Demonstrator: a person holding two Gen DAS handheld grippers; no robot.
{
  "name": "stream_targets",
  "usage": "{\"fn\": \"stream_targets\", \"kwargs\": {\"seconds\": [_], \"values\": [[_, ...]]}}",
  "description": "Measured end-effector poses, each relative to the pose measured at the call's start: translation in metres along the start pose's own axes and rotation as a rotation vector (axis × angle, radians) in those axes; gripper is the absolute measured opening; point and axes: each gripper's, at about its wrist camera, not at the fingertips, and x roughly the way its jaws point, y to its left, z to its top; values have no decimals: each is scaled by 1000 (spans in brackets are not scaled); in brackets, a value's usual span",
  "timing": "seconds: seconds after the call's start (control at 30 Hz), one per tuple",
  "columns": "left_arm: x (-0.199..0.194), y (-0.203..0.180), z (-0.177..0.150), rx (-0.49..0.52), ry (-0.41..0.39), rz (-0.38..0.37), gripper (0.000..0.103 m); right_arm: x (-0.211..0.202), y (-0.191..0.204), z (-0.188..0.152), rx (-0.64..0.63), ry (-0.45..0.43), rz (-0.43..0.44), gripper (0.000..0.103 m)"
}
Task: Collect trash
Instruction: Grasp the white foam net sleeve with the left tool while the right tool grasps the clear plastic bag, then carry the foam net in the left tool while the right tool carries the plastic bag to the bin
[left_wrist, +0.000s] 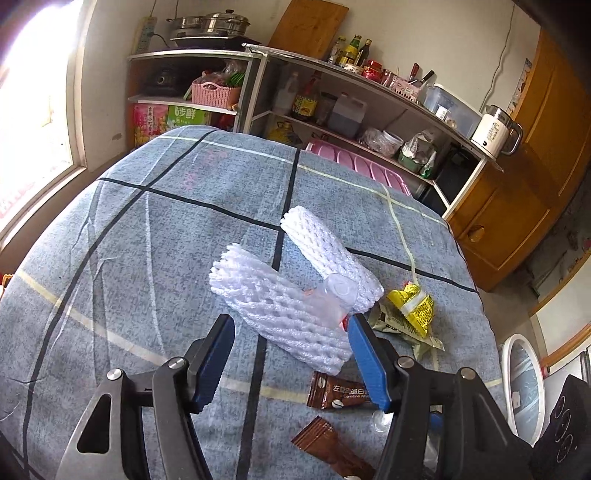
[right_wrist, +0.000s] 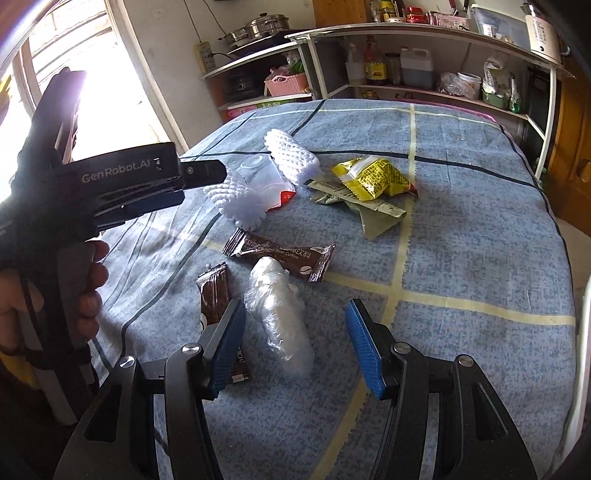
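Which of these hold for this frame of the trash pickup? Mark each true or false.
1. Both tongs are empty. True: the left tongs and right tongs stand open, gripping nothing.
2. The clear plastic cup stands upright on the cloth. False: it lies tipped on a white foam net.
3. The yellow wrapper lies on the blue checked cloth. True.
4. Only one foam net is there. False: a second foam net lies beside the first.
5. The crumpled clear plastic lies in front of the right tongs. True.

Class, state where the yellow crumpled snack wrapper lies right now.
In the right wrist view the yellow crumpled snack wrapper lies mid-cloth on a green wrapper, right of the white foam net sleeves.
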Motion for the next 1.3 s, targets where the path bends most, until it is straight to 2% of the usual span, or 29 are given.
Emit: {"fn": "stream_targets", "kwargs": {"seconds": [0.03, 0.1, 0.27, 0.33, 0.6, 0.63, 0.83, 0.97, 1.3], "values": [[3, 0, -1, -3, 7, 6, 63, 0, 1, 0, -3, -1, -3, 56], [9, -2, 0, 1, 14, 16, 63, -1, 2, 0, -4, -4, -7, 43], [22, 0, -2, -22, 35, 33, 63, -1, 0, -1, -4, -3, -10, 31], [24, 2, -2, -32, 36, 39, 62, -2, -1, -2, -1, -5, -11, 30], [25, 0, -3, -23, 33, 25, 41, -3, -6, -3, 17, -11, -6, 27], [25, 0, -3, -23, 31, 21, 34, -3, -6, -3, 18, -13, -7, 27], [18, -3, -4, -4, 22, 11, 17, -6, -8, -4, 19, -27, -17, 26], [12, -7, -5, 21, 15, 11, 14, -10, -8, -6, 15, -38, -23, 26], [-16, -12, -10, 57, -15, 3, 13, -22, -5, -6, 17, -75, -23, 25]]}}
